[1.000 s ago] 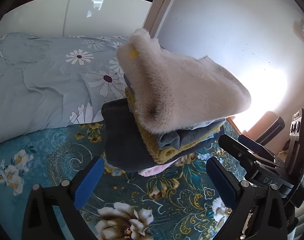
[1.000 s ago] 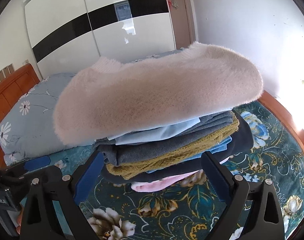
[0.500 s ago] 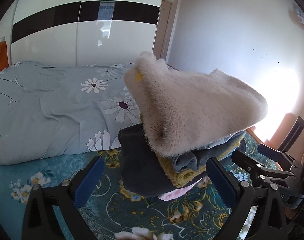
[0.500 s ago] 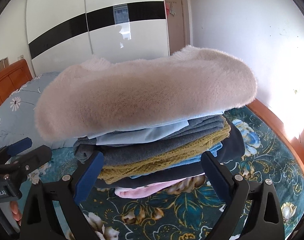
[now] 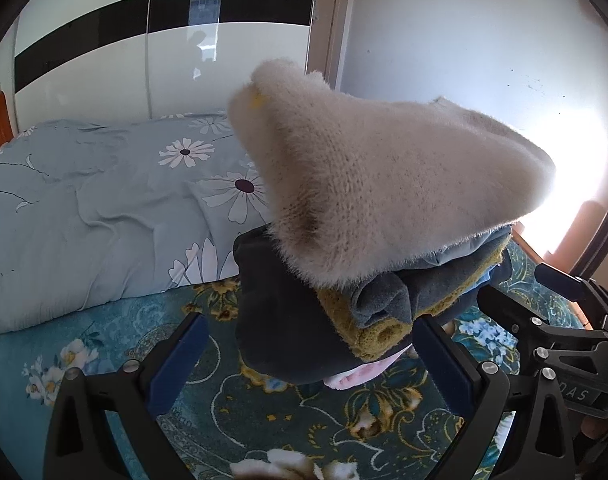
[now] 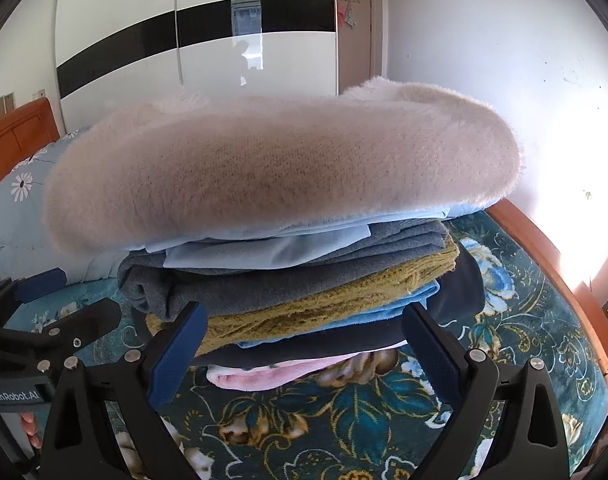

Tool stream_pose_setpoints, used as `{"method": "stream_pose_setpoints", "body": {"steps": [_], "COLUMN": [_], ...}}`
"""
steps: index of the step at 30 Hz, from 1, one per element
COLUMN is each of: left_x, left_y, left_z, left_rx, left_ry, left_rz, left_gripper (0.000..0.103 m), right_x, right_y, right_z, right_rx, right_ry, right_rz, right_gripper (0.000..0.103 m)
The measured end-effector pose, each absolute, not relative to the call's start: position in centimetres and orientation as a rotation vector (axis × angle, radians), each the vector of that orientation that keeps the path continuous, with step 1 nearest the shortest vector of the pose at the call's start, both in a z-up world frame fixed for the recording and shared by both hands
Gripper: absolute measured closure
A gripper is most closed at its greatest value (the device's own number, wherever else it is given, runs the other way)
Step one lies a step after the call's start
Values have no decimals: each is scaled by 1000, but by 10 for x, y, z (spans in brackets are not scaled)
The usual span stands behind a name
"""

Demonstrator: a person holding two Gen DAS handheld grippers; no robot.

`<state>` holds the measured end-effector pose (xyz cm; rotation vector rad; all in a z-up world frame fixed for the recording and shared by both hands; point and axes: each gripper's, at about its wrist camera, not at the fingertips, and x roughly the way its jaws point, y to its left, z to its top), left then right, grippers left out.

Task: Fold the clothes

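Note:
A stack of folded clothes (image 6: 304,280) stands on the teal floral bedspread (image 6: 344,420). A fluffy cream sweater (image 5: 376,192) lies on top, also seen in the right wrist view (image 6: 280,168). Below it lie light blue, grey, mustard knit (image 6: 304,312), dark navy (image 5: 280,320) and pink (image 6: 272,374) layers. My left gripper (image 5: 308,360) is open and empty, its fingers either side of the stack's near corner. My right gripper (image 6: 300,352) is open and empty, just in front of the stack's lower layers. Each gripper shows in the other's view.
A grey-blue daisy-print duvet (image 5: 104,208) lies behind the stack. A white wardrobe with a black band (image 6: 200,40) stands at the back. The wooden headboard (image 6: 16,136) is at left, the wooden bed edge (image 6: 544,256) at right. Strong glare lights the right wall.
Both cameras have tilted upward and drawn slightly nearer the stack; more wardrobe and wall show. The stack itself has not moved and both grippers stay open.

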<state>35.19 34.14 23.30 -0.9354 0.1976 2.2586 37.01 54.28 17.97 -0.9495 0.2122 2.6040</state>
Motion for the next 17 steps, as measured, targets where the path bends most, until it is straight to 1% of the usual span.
{"method": "stream_pose_setpoints", "body": {"steps": [17], "left_x": [347], "left_y": [351], "left_z": [231], "left_rx": [-936], "left_ry": [194], "left_rz": [2271], "left_gripper": [0], "right_x": [365], "right_y": [550], "right_z": [175], "right_rx": [-976], "right_ry": [248], "right_rz": [2601], "right_gripper": [5]}}
